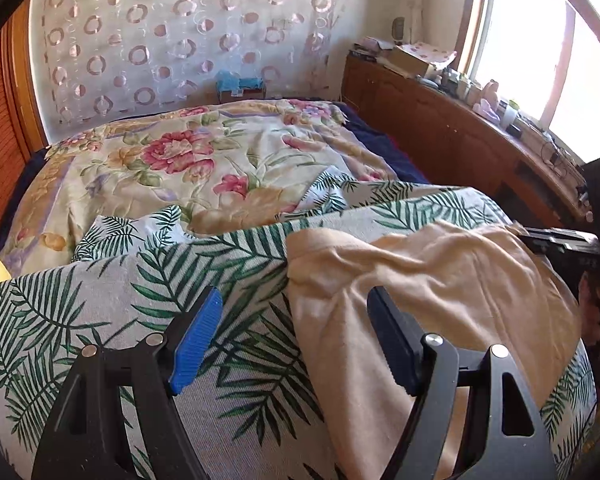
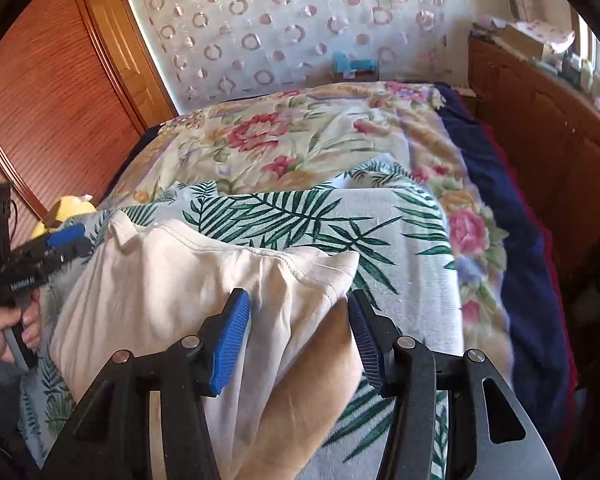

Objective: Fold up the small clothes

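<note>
A small cream garment lies on a palm-leaf cloth on the bed. It also shows in the right wrist view, partly folded, with a hem on its far edge. My left gripper is open, and its jaws straddle the garment's left edge just above the cloth. My right gripper is open over the garment's right corner, with cloth between the blue pads. The right gripper shows at the right edge of the left wrist view. The left gripper shows at the left edge of the right wrist view.
A floral quilt covers the bed beyond the palm-leaf cloth. A wooden cabinet with clutter runs along the right under a window. A yellow object lies at the left. A wooden wardrobe stands at the left.
</note>
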Action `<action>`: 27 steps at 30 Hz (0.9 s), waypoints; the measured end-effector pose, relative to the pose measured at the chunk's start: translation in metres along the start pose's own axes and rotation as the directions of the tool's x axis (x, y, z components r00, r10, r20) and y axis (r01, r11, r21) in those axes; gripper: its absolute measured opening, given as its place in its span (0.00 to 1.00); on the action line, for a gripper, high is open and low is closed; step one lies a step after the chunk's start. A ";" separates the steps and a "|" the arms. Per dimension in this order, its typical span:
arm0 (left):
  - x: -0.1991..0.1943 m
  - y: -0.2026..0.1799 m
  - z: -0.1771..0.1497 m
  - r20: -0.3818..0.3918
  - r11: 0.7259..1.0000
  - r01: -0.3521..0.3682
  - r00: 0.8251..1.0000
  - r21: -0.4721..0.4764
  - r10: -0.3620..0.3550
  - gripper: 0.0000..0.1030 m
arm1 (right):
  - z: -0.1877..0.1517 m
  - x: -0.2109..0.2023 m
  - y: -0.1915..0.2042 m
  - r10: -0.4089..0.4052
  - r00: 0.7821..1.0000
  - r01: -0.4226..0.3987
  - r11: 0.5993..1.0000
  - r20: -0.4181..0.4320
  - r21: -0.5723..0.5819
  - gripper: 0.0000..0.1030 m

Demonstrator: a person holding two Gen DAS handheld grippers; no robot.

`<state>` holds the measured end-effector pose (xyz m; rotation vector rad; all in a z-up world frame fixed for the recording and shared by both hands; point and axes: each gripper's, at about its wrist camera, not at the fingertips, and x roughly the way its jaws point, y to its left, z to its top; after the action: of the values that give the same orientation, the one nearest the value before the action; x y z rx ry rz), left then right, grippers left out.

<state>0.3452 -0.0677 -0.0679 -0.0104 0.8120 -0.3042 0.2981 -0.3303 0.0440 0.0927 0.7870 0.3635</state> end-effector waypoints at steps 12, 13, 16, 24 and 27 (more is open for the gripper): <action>0.016 0.000 -0.012 -0.063 1.000 -0.007 0.998 0.024 0.008 0.74 | 0.021 -0.025 -0.015 -0.159 0.976 0.155 0.987 0.151 0.040 0.48; 0.016 0.000 -0.011 -0.064 1.000 0.001 0.998 0.020 0.001 0.74 | 0.019 -0.026 -0.016 -0.145 0.980 0.141 0.989 0.137 0.037 0.56; 0.018 -0.001 -0.011 -0.068 1.000 0.020 0.998 0.008 -0.019 0.69 | 0.013 -0.028 -0.008 -0.133 0.985 0.135 0.991 0.106 -0.005 0.69; 0.016 -0.007 -0.012 -0.063 0.998 0.056 0.996 0.007 -0.055 0.49 | 0.008 -0.016 -0.015 -0.054 0.998 0.054 0.998 0.017 0.023 0.73; 0.015 -0.007 -0.013 -0.070 0.994 0.108 0.992 -0.016 -0.108 0.42 | 0.008 -0.012 -0.019 -0.059 0.998 0.059 0.998 -0.003 0.032 0.73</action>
<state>0.3432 -0.0775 -0.0866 -0.0555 0.8854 -0.4037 0.3017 -0.3518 0.0539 0.0987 0.7961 0.2948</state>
